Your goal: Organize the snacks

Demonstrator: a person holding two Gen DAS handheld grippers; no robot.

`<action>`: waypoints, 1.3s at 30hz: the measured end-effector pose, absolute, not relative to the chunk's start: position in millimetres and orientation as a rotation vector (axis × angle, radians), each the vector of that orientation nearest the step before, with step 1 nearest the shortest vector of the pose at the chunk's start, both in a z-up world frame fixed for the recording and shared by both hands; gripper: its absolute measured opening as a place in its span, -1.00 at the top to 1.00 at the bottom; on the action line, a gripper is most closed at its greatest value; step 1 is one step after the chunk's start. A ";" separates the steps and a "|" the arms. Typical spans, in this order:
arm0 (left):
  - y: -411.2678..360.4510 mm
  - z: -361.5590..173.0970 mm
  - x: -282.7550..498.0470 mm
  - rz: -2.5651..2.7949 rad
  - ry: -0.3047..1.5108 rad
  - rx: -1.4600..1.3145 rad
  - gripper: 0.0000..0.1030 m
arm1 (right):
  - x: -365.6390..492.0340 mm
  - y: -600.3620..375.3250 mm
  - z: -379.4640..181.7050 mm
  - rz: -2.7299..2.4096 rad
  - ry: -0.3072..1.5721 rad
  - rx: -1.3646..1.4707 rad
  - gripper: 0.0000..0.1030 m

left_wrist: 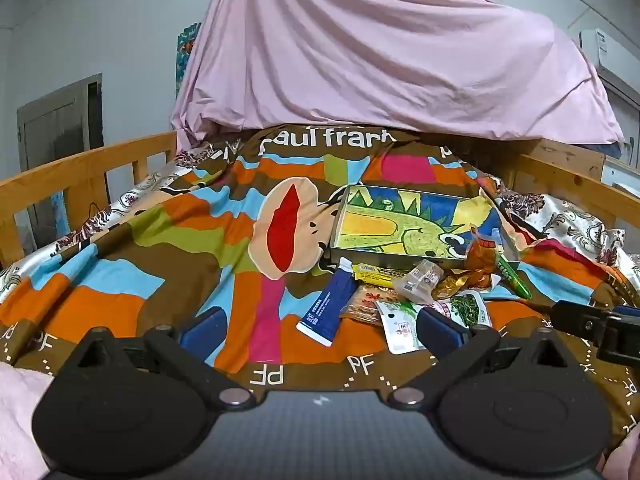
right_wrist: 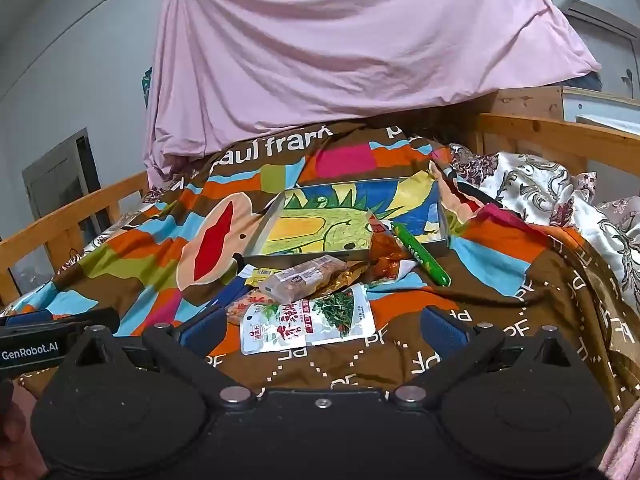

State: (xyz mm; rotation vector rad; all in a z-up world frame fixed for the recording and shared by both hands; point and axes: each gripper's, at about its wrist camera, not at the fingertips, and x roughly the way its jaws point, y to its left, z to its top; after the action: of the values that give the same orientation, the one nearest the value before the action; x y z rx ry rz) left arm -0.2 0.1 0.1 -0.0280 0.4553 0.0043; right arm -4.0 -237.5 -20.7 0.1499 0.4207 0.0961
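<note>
Snacks heaped on a patterned blanket [right_wrist: 500, 280] before a shallow tray [right_wrist: 443, 236].

The tray, its base a dinosaur drawing, lies flat. Just in front: white-green packet [right_wrist: 308, 322], blue tube [left_wrist: 322, 308], green stick [right_wrist: 420, 254] leaning on the tray's rim, orange pouch [right_wrist: 386, 258]. Left gripper [left_wrist: 322, 330] and right gripper [right_wrist: 322, 326] both spread wide, holding nothing.

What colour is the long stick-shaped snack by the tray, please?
Green stick snack, with small white markings; clearest in the right wrist view.
</note>
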 end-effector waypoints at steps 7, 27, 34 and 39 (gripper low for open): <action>1.4 0.2 -1.8 0.004 0.464 -0.033 -0.99 | -4.0 -237.4 -21.0 0.095 0.421 0.148 -0.99; 0.0 -3.2 0.4 0.009 0.482 -0.029 -0.99 | -3.6 -238.5 -22.0 0.097 0.426 0.149 -0.99; -0.1 -4.0 0.3 0.009 0.482 -0.029 -0.99 | -3.9 -239.0 -22.2 0.097 0.428 0.150 -0.99; -0.5 -4.5 -0.1 0.009 0.483 -0.028 -0.99 | -3.9 -239.1 -22.4 0.097 0.428 0.150 -0.99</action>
State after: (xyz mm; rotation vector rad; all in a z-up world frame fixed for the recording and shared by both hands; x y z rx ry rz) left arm -0.1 -0.5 -4.5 -0.0279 0.4828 0.0090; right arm -3.9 -239.1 -22.4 0.1502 0.4284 0.0969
